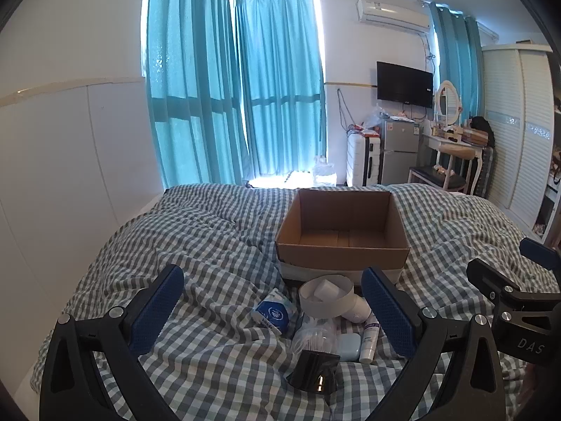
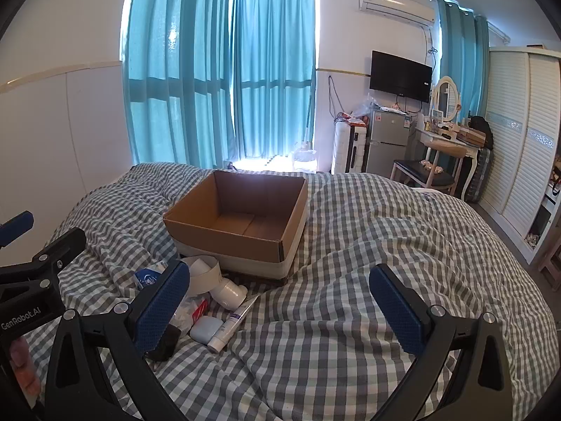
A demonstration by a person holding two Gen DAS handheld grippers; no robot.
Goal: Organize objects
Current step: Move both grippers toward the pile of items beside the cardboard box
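Note:
An open cardboard box stands on the checked bed; it looks empty, and it also shows in the right wrist view. In front of it lies a pile: a white paper ring, a white device, a blue-and-white packet, a clear bag, a pale blue case, a white tube and a black object. My left gripper is open above the pile. My right gripper is open, right of the pile, over bare quilt. The tube and case lie by its left finger.
The grey-and-white checked quilt is rumpled. Beyond the bed are teal curtains, a suitcase, a small fridge, a dressing table with a chair and a wardrobe. The other gripper shows at the right edge.

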